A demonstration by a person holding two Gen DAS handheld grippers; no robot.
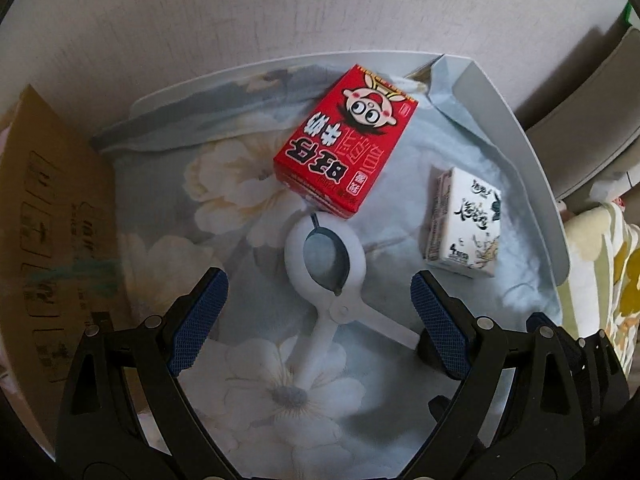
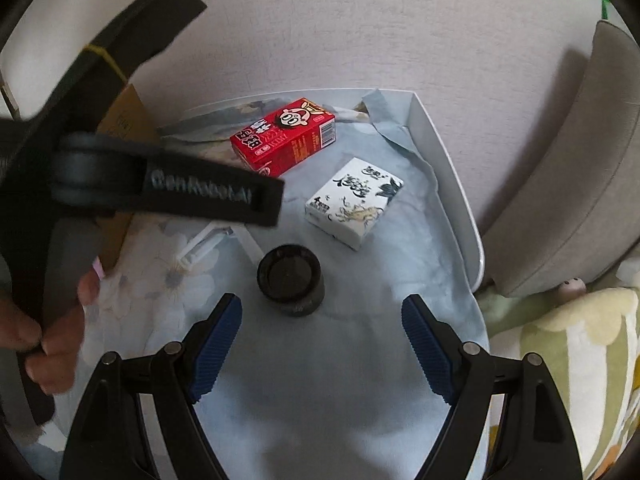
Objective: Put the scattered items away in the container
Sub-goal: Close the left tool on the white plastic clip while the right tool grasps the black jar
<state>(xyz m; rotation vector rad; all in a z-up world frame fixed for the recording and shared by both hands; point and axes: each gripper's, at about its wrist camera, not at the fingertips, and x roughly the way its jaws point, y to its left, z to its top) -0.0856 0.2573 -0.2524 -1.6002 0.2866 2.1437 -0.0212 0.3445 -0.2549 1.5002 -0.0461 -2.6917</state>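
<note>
Tool states first: our left tool (image 1: 316,316) stands with its jaws spread wide, nothing pressed between the blue ribbed pads (image 1: 198,324), and we see it hanging over a white plastic clamp (image 1: 326,280). That clamp lies flat on the floral cloth (image 1: 240,184), its oval loop toward the far side and its two straight handles splayed toward the near side, one running under the right pad.

Our right tool (image 2: 322,348) is likewise open and empty, black angular arms ending in blue grooved pads. Just beyond it, between the pads but not touched, sits a short black cylinder (image 2: 290,280) with a round recessed top.

We note a red carton (image 1: 346,140), glossy, rectangular, with a cartoon face and white lettering, lying on its broad side just beyond the clamp loop; whether its near corner touches the loop, we cannot tell. A white carton (image 1: 466,224) with ink-brush print lies to its right, apart from it. The surface (image 1: 516,152) under the cloth is pale with a raised rim.

A brown cardboard box (image 1: 52,216), matte and printed with dark symbols, stands at the left edge. In the right wrist view a hand (image 2: 48,344) grips the left tool's black body.
</note>
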